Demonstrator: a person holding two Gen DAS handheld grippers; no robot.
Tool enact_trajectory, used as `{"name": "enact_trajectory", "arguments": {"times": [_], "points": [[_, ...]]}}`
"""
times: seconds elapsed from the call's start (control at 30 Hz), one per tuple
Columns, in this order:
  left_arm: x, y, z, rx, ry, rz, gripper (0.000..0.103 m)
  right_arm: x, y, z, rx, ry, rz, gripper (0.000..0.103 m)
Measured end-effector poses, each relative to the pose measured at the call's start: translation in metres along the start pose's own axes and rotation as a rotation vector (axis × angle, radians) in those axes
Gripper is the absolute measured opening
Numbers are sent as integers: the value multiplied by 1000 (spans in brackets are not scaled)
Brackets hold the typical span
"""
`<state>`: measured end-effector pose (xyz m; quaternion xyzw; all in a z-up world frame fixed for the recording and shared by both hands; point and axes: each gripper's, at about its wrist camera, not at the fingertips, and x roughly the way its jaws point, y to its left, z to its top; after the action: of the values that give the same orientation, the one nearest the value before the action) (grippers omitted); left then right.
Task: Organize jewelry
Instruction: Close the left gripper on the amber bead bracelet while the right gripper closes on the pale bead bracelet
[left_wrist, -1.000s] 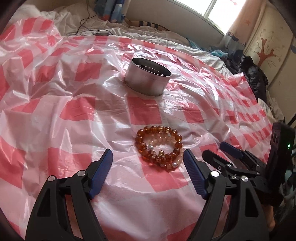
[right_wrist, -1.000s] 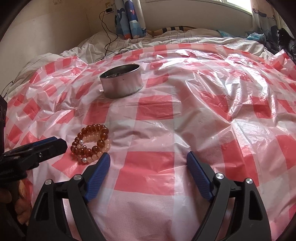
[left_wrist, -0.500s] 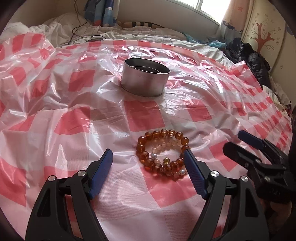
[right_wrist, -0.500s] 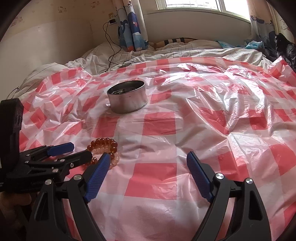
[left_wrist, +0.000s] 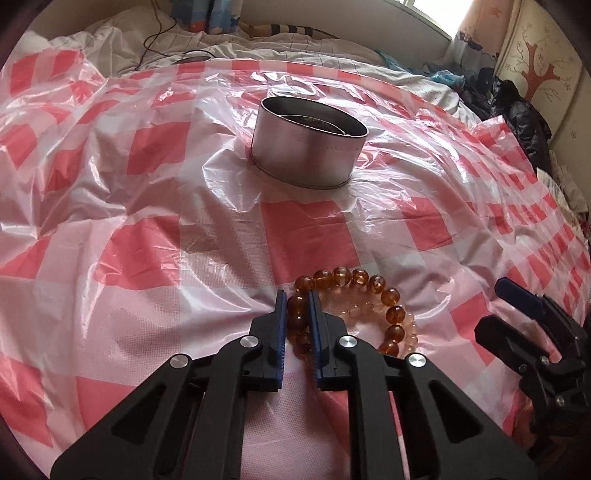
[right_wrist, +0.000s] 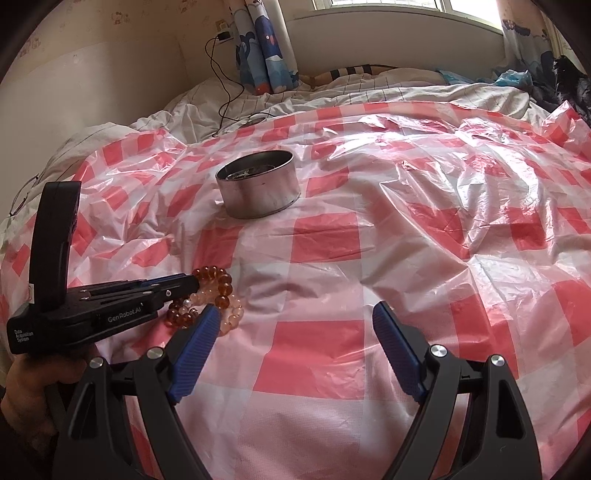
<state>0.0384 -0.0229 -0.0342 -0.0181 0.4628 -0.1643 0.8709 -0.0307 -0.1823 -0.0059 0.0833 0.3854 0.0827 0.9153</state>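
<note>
An amber bead bracelet (left_wrist: 354, 277) lies on the red-and-white checked plastic sheet (left_wrist: 303, 225), with a pale pink bead bracelet (left_wrist: 408, 328) stacked against it. My left gripper (left_wrist: 296, 301) is shut on the left side of the amber bracelet. The same grip shows in the right wrist view, where the left gripper (right_wrist: 192, 282) pinches the amber bracelet (right_wrist: 218, 280). A round metal tin (left_wrist: 308, 147) stands open further back, also seen in the right wrist view (right_wrist: 258, 188). My right gripper (right_wrist: 291, 328) is open and empty, just right of the bracelets.
The sheet covers a bed with rumpled white bedding (right_wrist: 332, 92) behind it. A black cable (right_wrist: 225, 99) runs down from a wall plug. Dark clothes (left_wrist: 517, 110) pile at the right edge. The right gripper (left_wrist: 532, 325) shows at the right of the left wrist view.
My left gripper has moved forward and closed on the amber bracelet; it was open half a second ago. The right gripper has stayed open, its view tilted up slightly.
</note>
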Motion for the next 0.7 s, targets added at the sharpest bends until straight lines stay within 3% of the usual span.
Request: {"name": "enact_trajectory", "arguments": {"times": [0.17,0.27,0.43,0.6,0.7], "points": [[-16,9,2,12,-44,90,10,-5,6,2,-40,-26,-20,81],[-22,23,3,-27,-49,91,10,-6,23,4,-128,-37,-15,81],[-16,31,1,-61,-21,70,11,15,60,11,-288,24,31,80],[-20,44,0,-128,-51,73,11,55,61,15,-276,160,71,47],[-23,50,1,-147,-62,92,11,63,58,16,-270,183,79,44]]}}
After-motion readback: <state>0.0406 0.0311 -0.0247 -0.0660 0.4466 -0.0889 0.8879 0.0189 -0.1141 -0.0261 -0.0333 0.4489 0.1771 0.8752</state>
